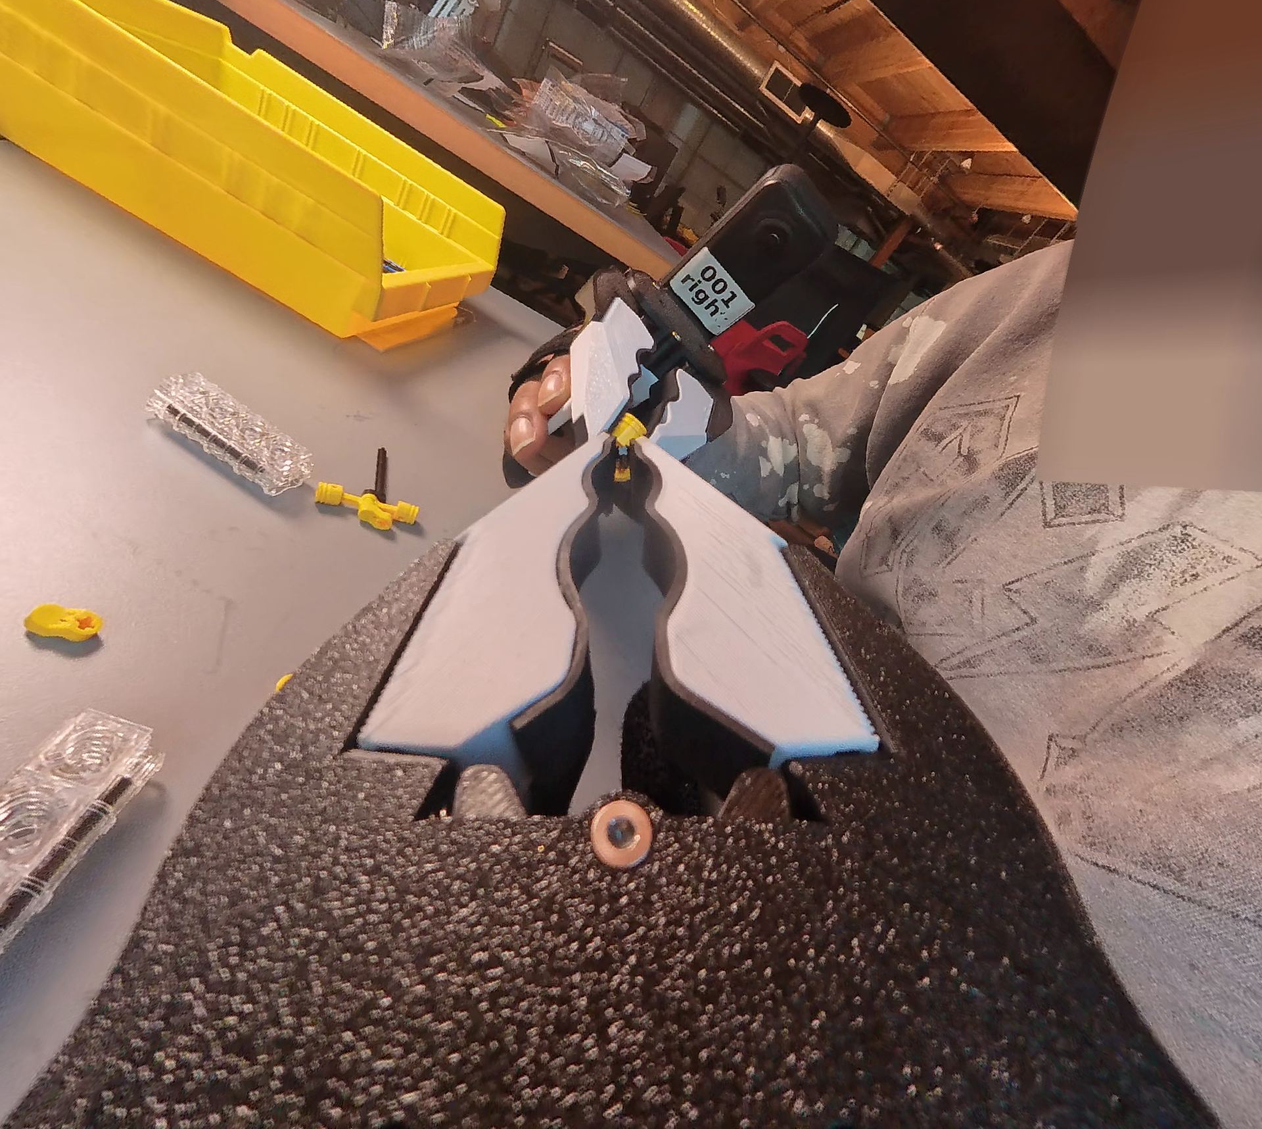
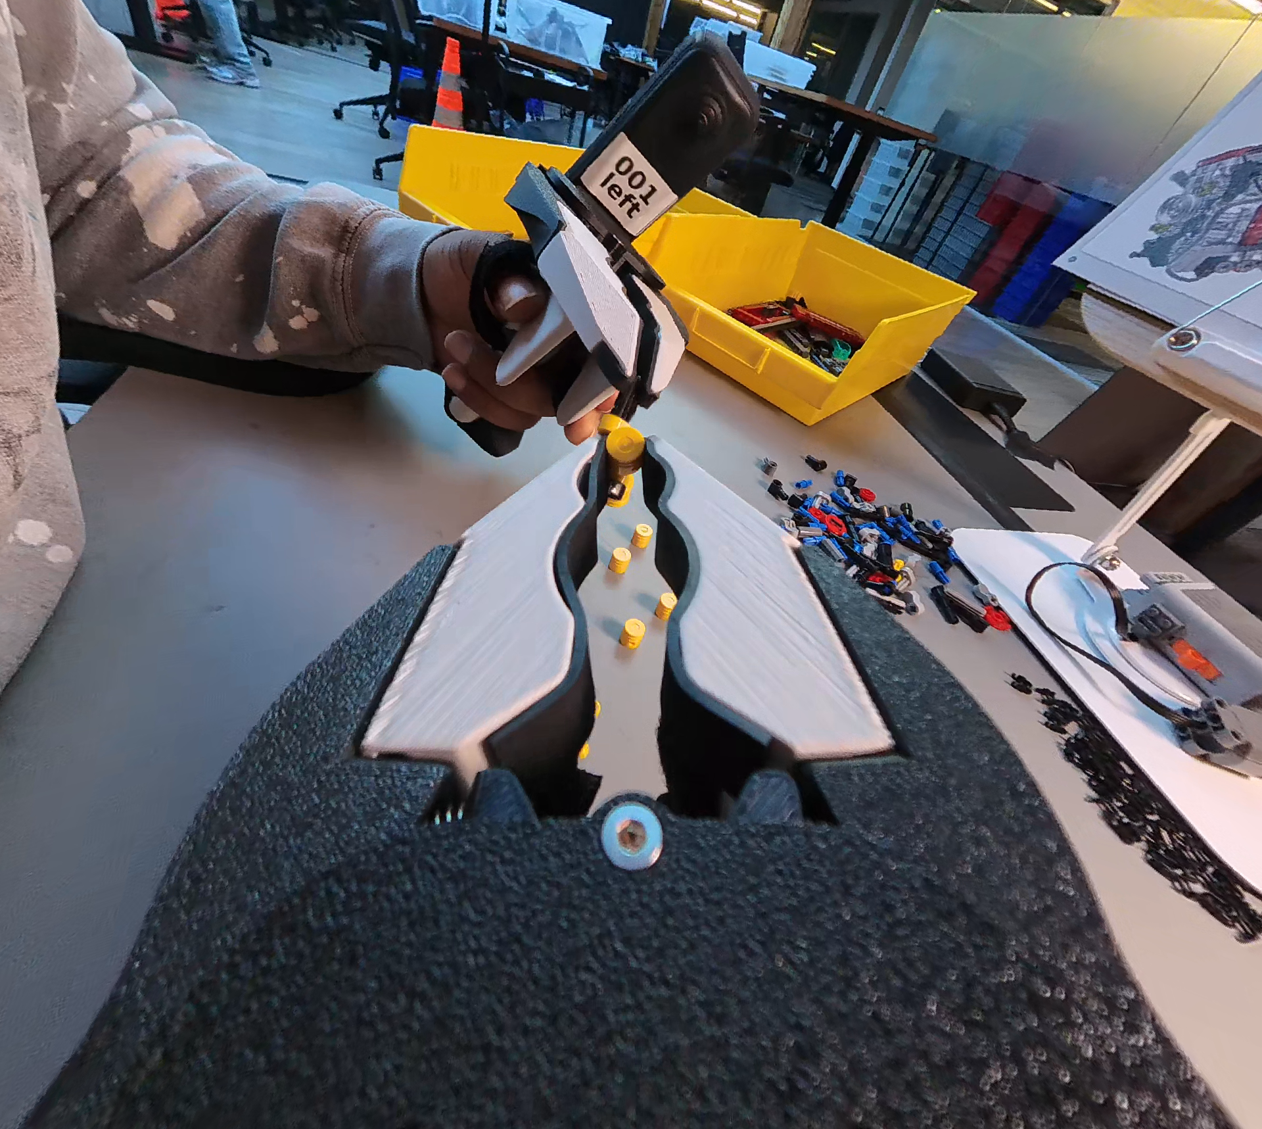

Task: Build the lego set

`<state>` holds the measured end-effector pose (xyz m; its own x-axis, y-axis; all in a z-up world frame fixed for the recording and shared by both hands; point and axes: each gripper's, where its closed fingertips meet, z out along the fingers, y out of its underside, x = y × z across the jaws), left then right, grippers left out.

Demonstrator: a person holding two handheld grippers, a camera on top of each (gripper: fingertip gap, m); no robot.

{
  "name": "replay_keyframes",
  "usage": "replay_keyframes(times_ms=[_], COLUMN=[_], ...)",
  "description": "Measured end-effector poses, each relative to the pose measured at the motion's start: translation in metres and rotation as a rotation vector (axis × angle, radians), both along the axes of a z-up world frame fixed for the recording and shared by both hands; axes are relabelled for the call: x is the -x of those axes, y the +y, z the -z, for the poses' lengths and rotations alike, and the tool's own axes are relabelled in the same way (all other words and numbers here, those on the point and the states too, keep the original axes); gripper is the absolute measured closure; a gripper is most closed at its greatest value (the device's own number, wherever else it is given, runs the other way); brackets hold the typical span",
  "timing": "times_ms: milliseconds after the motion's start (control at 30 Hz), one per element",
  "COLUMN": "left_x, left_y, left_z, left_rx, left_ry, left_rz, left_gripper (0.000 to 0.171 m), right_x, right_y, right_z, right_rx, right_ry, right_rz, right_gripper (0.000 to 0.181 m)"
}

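Note:
My left gripper (image 1: 623,459) and my right gripper (image 2: 623,453) meet tip to tip above the grey table (image 1: 171,550). Each is shut on a small yellow part: the left pinches a yellow and black piece (image 1: 621,471), the right a yellow cylinder piece (image 2: 624,447). The two pieces touch; I cannot tell whether they are joined. The right gripper (image 1: 625,423) shows in the left wrist view, held by a hand. The left gripper (image 2: 604,413) shows in the right wrist view, also hand-held.
Several loose yellow cylinders (image 2: 632,632) lie under the right gripper. A pile of small blue, black and red pieces (image 2: 867,529), a yellow bin (image 2: 888,283) and a white stand base with a cabled motor (image 2: 1161,638) sit to the right. Yellow bins (image 1: 205,140), clear plastic blocks (image 1: 229,433) and a yellow crank assembly (image 1: 369,498) lie left. Less than 4 cm separates the two grippers' tips.

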<state>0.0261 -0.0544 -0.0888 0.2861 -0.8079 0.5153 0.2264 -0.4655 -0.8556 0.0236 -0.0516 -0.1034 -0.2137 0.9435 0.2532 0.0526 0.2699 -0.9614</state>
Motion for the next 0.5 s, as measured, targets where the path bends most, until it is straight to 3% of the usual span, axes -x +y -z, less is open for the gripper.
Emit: replay_keyframes(times_ms=[233,500], left_x=[0.001,0.005], left_y=[0.001,0.011], left_z=[0.0,0.007], left_rx=[0.027,0.157], left_ry=[-0.012,-0.033], left_rz=[0.002,-0.055], left_gripper=[0.168,0.168], right_x=[0.001,0.003], right_y=[0.001,0.011], right_z=[0.0,0.006], right_rx=[-0.021,-0.119], right_ry=[-0.004,-0.022], right_rz=[0.021,0.105], right_gripper=[0.173,0.173])
